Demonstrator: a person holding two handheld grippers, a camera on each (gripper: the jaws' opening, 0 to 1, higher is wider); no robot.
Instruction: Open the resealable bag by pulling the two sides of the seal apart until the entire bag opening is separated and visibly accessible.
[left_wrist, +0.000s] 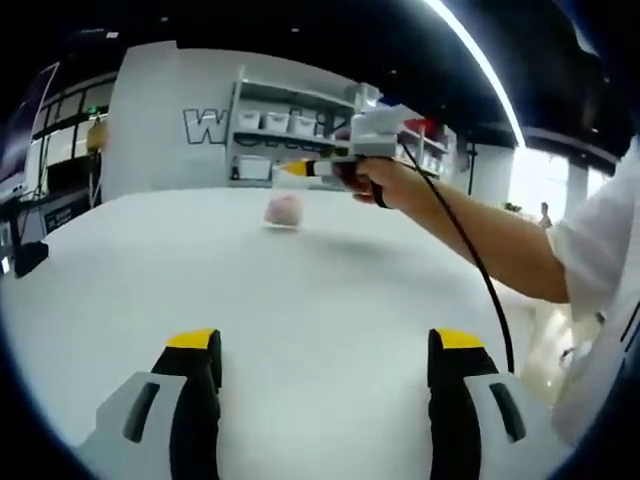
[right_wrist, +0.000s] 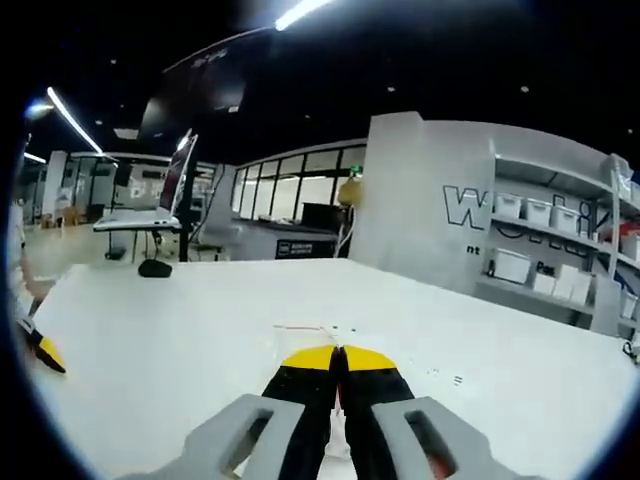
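Note:
The resealable bag (left_wrist: 284, 210), clear with pinkish contents, hangs just under the yellow tip of my right gripper (left_wrist: 292, 170), which a hand holds over the far part of the white table (left_wrist: 300, 290). In the right gripper view, my right gripper (right_wrist: 338, 352) is shut, and a thin red seal line of the bag (right_wrist: 300, 328) pokes out past its tips. My left gripper (left_wrist: 326, 342) stands open near the table's front, well short of the bag, with nothing between its fingers. Its yellow tip (right_wrist: 45, 355) peeks in at the left edge of the right gripper view.
A person's forearm (left_wrist: 490, 235) and a black cable (left_wrist: 470, 250) cross the right side above the table. Shelves with white bins (left_wrist: 285, 125) stand behind. A small dark object (right_wrist: 155, 268) lies at the table's far edge, near a laptop on a desk (right_wrist: 140, 215).

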